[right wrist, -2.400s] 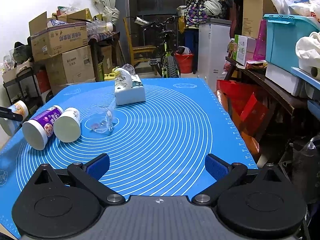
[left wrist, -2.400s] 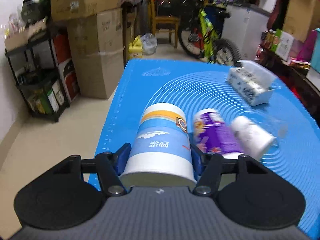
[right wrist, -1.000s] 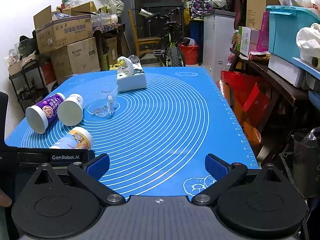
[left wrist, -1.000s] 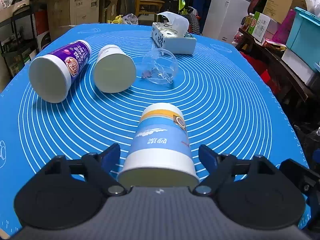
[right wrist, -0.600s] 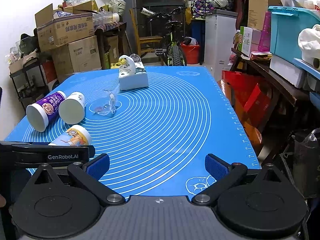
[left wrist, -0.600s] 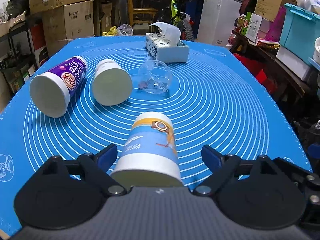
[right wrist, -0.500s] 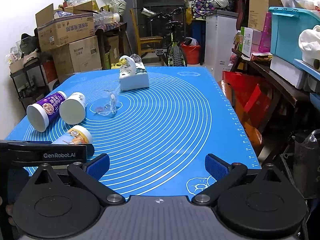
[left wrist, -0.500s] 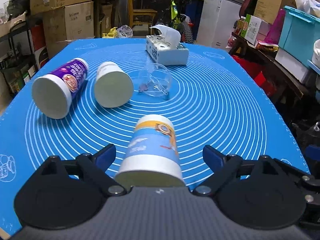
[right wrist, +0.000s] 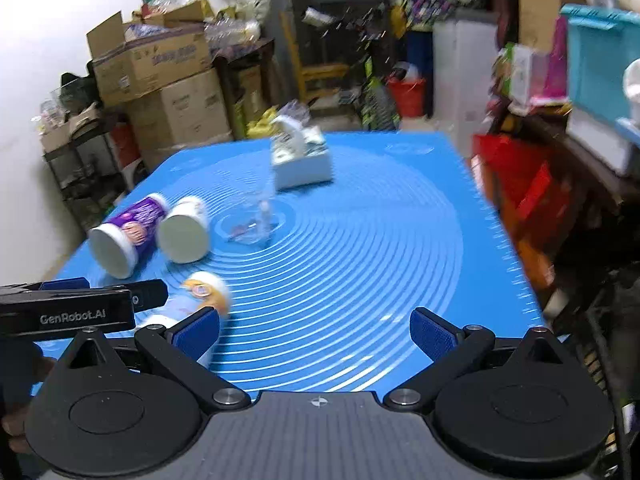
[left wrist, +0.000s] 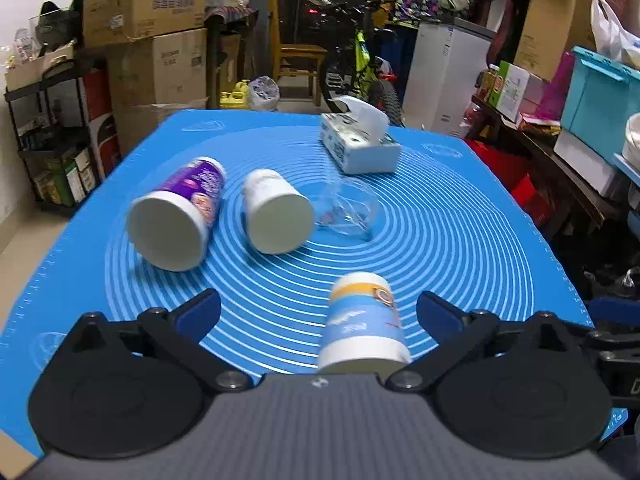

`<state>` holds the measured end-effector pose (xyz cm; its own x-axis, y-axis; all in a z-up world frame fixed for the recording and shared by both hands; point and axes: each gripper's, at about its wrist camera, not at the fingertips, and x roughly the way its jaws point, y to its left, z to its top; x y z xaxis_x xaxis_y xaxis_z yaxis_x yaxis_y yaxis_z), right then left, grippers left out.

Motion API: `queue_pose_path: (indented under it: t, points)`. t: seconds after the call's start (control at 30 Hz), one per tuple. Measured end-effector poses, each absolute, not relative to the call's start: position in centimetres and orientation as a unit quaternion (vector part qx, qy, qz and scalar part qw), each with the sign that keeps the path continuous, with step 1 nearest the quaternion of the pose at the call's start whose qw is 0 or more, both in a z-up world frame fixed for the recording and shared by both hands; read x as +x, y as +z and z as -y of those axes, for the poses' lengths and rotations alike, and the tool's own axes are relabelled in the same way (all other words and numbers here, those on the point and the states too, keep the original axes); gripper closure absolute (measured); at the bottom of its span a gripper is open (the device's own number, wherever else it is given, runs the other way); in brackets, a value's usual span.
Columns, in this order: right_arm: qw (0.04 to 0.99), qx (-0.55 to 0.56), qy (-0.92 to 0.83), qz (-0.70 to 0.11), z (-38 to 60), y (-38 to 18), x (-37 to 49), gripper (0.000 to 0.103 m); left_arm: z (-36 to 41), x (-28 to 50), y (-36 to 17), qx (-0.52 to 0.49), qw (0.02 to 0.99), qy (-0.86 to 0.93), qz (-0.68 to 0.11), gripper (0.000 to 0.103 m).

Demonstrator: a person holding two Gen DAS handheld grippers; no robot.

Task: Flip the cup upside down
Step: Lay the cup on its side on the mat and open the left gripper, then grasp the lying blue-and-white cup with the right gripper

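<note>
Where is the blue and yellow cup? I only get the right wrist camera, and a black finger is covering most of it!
Observer: The left wrist view shows the whole blue and yellow cup. It lies on its side between the open fingers of the left gripper, and neither pad grips it.
Operator: Which end points at that camera?
Observer: The wide white-banded end faces it. The yellow end points away, toward the clear plastic cup.
Operator: Is it right in the middle?
Observer: No, it sits much nearer the gripper's right finger.
</note>
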<state>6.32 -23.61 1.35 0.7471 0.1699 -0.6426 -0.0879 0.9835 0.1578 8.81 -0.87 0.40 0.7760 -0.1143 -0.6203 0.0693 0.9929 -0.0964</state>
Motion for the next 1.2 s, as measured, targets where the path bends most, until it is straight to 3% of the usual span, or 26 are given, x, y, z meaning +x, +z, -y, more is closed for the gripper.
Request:
queue_pose_path:
  t: [0.57,0.9,1.0,1.13,1.2]
  points:
    - [0.878,0.086,0.133,-0.452,15.8,1.8,14.1,0.003,-7.0,10.9,-0.9,-0.025,0.934,-0.016,-0.356,0.0]
    - [0.836,0.082,0.114,-0.53,12.9,-1.5,18.8,0.011,-8.5,12.0,-2.6,-0.037,0.93,-0.006,-0.366,0.0]
    - [0.826,0.082,0.11,-0.547,12.5,-2.5,19.7,0.016,-8.7,12.1,-2.8,-0.039,0.929,-0.007,-0.367,0.0]
    - [0.812,0.086,0.119,-0.564,12.3,-3.5,20.0,0.038,-8.6,12.1,-2.9,-0.036,0.93,-0.007,-0.365,0.0]
    - [0.817,0.087,0.13,-0.555,12.4,-3.6,19.8,0.038,-8.5,12.0,-2.8,-0.035,0.931,-0.008,-0.364,0.0]
